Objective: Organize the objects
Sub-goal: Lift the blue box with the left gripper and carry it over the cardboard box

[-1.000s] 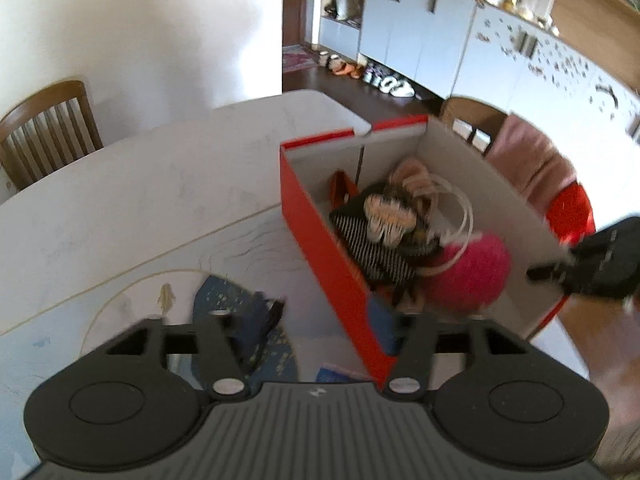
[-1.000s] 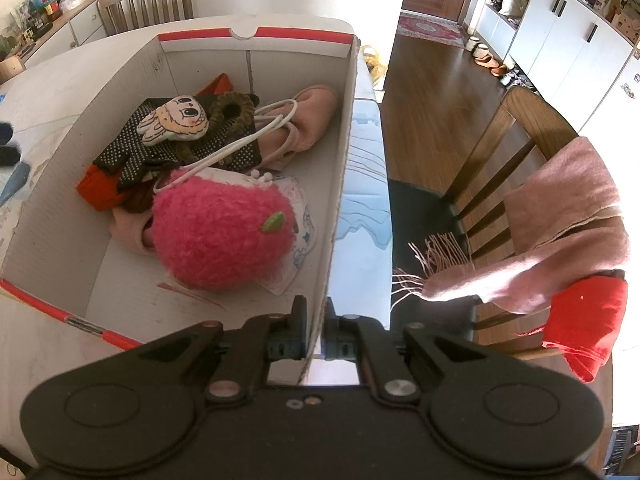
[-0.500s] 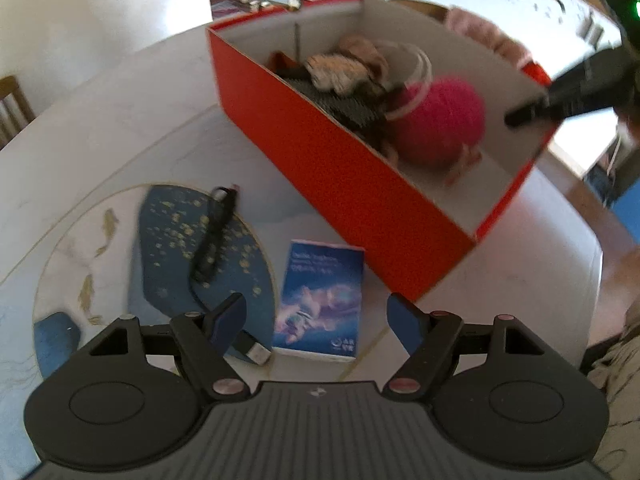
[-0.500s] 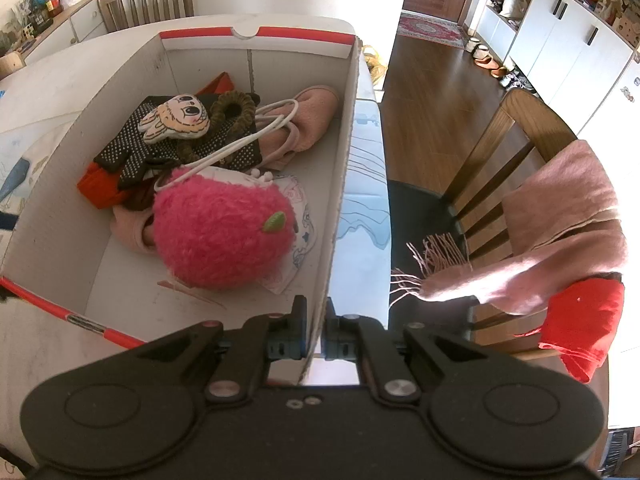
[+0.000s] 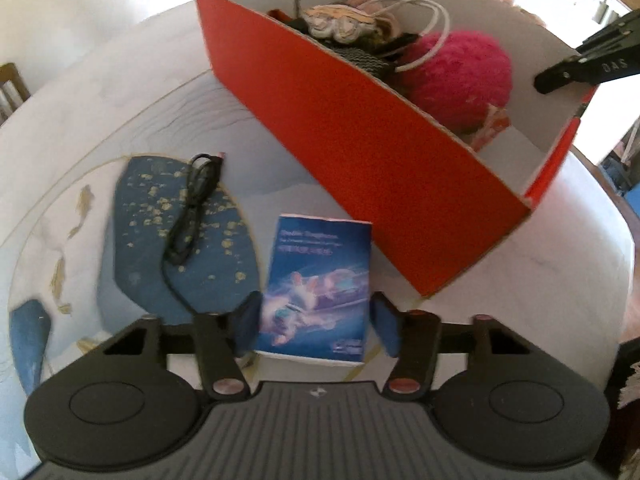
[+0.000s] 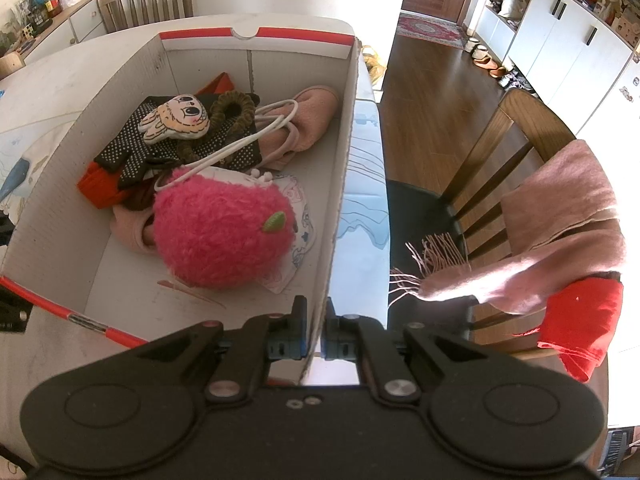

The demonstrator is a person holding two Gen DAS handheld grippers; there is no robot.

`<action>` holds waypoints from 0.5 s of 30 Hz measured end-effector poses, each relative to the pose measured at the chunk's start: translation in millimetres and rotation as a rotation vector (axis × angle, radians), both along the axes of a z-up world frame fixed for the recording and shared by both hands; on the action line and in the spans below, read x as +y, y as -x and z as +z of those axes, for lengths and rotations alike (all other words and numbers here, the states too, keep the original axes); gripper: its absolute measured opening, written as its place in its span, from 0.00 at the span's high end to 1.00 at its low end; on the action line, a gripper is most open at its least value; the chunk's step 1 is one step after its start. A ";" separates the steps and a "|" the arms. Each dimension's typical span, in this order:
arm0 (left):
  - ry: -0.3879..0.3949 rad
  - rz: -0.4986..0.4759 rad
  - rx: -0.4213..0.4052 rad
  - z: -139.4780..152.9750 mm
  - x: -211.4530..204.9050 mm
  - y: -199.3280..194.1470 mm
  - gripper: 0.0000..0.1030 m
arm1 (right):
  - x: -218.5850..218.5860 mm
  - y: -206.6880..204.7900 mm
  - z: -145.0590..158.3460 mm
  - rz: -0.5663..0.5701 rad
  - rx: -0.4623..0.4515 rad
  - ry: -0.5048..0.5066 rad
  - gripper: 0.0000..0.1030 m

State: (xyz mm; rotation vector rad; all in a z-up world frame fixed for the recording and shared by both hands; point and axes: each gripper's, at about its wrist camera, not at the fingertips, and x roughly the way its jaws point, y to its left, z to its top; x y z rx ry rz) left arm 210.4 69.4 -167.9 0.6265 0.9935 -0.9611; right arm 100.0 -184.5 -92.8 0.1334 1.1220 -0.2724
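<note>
A red cardboard box (image 5: 360,136) stands on the table and holds a pink fluffy ball (image 5: 460,76), a dotted glove, a cartoon plush and a white cord. My left gripper (image 5: 316,324) is open, its fingers on either side of a blue booklet (image 5: 316,280) lying on the table beside the box. A black cable (image 5: 192,204) lies left of the booklet. My right gripper (image 6: 316,336) is shut on the box's right wall (image 6: 340,184), near its front corner. The pink ball (image 6: 220,236) lies just inside.
The table has a white top with a blue and gold pattern (image 5: 136,240). A wooden chair (image 6: 500,184) with a pink scarf (image 6: 560,232) and a red cloth (image 6: 580,320) stands right of the table. White cabinets (image 6: 560,32) line the far wall.
My left gripper has swung down from the box to the table and come forward around the blue booklet. My right gripper has stayed shut on the box wall.
</note>
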 end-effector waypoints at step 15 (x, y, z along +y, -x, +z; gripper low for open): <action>0.122 0.090 -0.040 71.6 15.1 -6.0 0.52 | 0.4 0.1 -0.2 0.000 -0.001 0.000 0.95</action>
